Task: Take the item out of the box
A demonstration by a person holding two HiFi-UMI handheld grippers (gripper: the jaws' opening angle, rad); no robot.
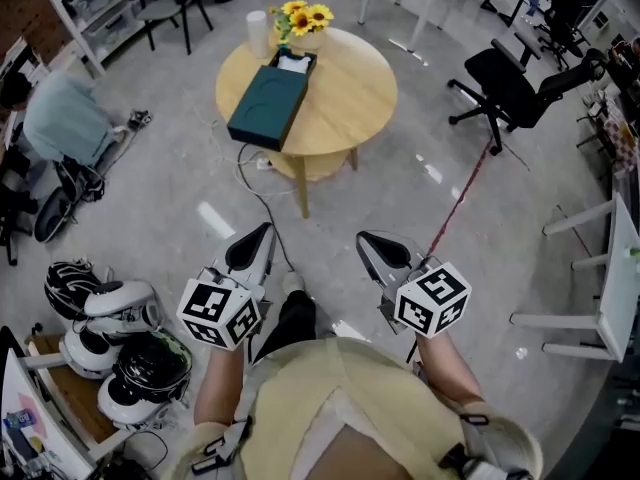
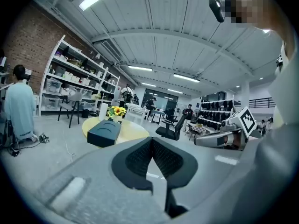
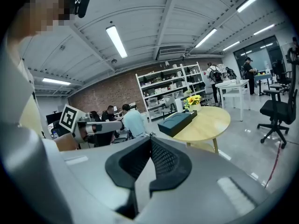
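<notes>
A dark teal box lies on the round wooden table ahead, its lid on; it also shows as the box in the left gripper view and the box in the right gripper view. My left gripper and right gripper are held close to my body, well short of the table. Both are shut with nothing between the jaws. The left gripper's pads meet, and so do the right gripper's. What the box holds is hidden.
Sunflowers in a vase and a white cylinder stand at the table's far edge. A black office chair is to the right, white desks further right. Helmets lie on the floor at left. A cable runs under the table.
</notes>
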